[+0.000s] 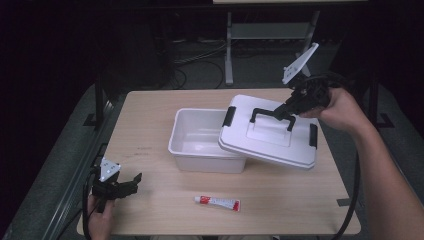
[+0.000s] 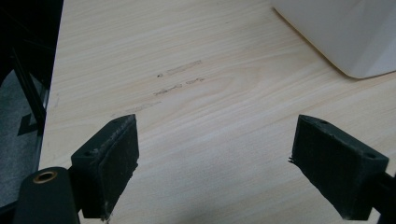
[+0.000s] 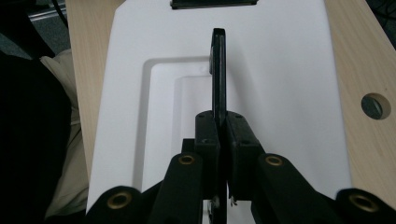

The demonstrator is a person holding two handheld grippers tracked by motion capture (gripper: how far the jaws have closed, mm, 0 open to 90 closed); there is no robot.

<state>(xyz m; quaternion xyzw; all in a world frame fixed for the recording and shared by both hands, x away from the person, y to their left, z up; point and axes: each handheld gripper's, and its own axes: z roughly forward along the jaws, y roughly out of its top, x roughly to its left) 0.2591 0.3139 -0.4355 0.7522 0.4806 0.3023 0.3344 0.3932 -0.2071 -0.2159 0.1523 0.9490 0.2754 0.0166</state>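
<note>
Lid (image 1: 272, 135) of white plastic, taken by its black handle (image 1: 272, 114), hangs tilted over the right part of the open white bin (image 1: 200, 142), its left edge low above the bin's hollow and its right side overhanging the bin toward the counter's (image 1: 150, 200) right edge. Left of the bin, near the counter's front left corner, the left tool (image 1: 131, 184) sits low over bare wood with its jaws spread wide and nothing between them; in the left gripper view its pads (image 2: 119, 158) frame scuffed wood, with a corner of the bin at upper right. In front of the bin lies a small red-and-white tube (image 1: 217, 202), flat and untouched. Right of the bin's centre, the right tool (image 1: 285, 107) is clamped on the handle; the right gripper view shows its jaws pressed together on the thin black bar (image 3: 218, 70), edge-on over the lid's recessed panel. Black latches (image 1: 229, 116) sit at the lid's short ends. The lid looks light and stiff, though its smooth plastic would likely slide on a plain pinch at the rim, so the handle seems the sound place to hold. Because the bar is narrow and gripped at one point, the lid may swing or tip; I judge slow, level carrying wise
</note>
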